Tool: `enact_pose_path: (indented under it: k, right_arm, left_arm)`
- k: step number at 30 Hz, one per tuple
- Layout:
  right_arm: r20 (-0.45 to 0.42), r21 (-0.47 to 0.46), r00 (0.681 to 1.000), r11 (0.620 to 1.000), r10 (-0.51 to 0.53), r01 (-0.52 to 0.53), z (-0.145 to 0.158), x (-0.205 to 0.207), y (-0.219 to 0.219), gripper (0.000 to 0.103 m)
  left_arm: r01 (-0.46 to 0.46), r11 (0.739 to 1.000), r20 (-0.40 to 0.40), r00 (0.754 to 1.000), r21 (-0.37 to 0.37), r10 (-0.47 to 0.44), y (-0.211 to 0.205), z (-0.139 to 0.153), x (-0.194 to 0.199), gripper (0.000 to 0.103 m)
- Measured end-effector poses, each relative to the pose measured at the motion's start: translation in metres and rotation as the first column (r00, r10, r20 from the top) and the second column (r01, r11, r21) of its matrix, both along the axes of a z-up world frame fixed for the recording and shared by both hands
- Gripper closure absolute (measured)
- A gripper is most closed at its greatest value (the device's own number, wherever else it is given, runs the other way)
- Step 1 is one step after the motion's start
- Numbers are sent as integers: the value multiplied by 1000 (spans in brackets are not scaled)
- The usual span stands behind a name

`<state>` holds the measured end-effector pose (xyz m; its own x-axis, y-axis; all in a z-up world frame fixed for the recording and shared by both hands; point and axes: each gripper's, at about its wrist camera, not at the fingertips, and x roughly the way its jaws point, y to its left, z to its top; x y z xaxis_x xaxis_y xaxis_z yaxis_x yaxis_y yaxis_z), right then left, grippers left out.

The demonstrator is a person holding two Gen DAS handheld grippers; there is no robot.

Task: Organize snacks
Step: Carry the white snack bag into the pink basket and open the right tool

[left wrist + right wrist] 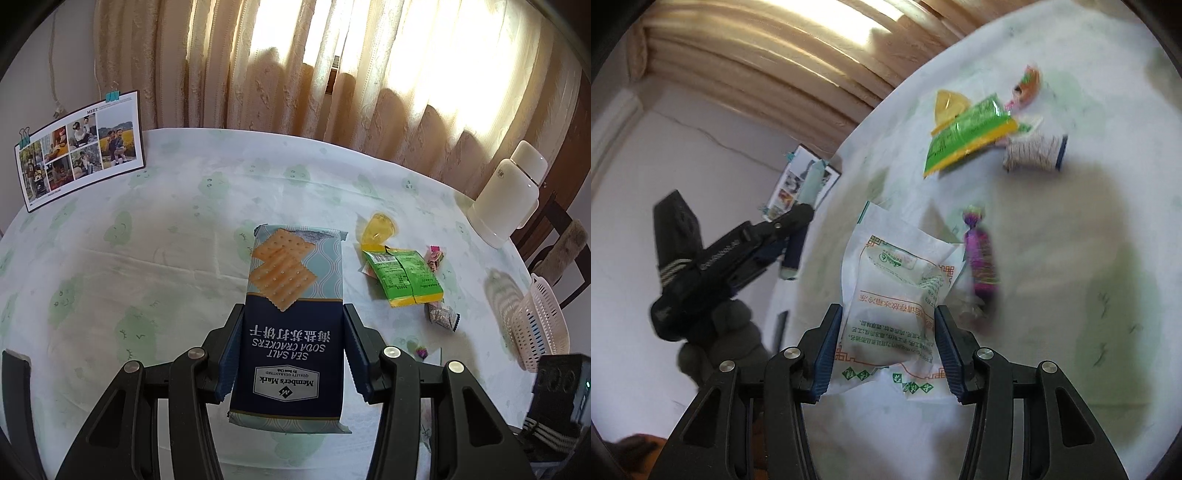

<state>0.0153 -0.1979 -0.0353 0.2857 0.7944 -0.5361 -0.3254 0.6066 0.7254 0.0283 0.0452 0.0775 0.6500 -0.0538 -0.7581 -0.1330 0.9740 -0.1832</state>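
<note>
left gripper (291,354) clamps cracker pack (293,314) | right gripper (886,350) grips white pouch (897,295) | blurred view, print unreadable

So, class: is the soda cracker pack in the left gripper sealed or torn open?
Torn open. The far end of the soda cracker pack shows a ragged edge with silver foil lining exposed; the left gripper clamps its sides.
</note>
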Motion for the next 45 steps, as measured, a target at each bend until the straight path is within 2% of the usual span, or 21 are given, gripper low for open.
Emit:
enact_pose_path:
  k: [4,12,17,25,28,33,40,45]
  right_arm:
    - [108,-161,994,987,-6,23,11,-12,7,52]
    - [215,-182,976,980,-44,85,34,-25,-3,52]
    - [338,-234,930,945,-142,229,57,-32,-20,52]
    - [383,-217,878,897,-286,386,74,-31,-64,52]
    - [420,-212,840,862,-345,460,84,-36,-85,52]
    - [497,-237,755,770,-428,592,99,-38,-120,52]
    - [523,-233,684,687,-508,688,103,-32,-169,52]
    - [541,-262,650,627,-535,734,103,-20,-191,50]
  left_arm:
    - [4,1000,-4,1000,3,-4,-1,-1,1,57]
    - [8,1000,-3,1000,5,-8,-3,-2,0,57]
    - [25,1000,1,1000,14,-25,-9,-3,0,57]
    - [69,997,-5,998,29,-69,-24,-3,-1,57]
    - [87,996,-7,996,31,-87,-33,-1,-1,57]
    - [120,992,-11,993,43,-120,-53,2,-1,57]
    - [165,983,-8,986,77,-165,-84,10,-1,57]
    - [197,975,-4,980,105,-198,-107,16,0,57]
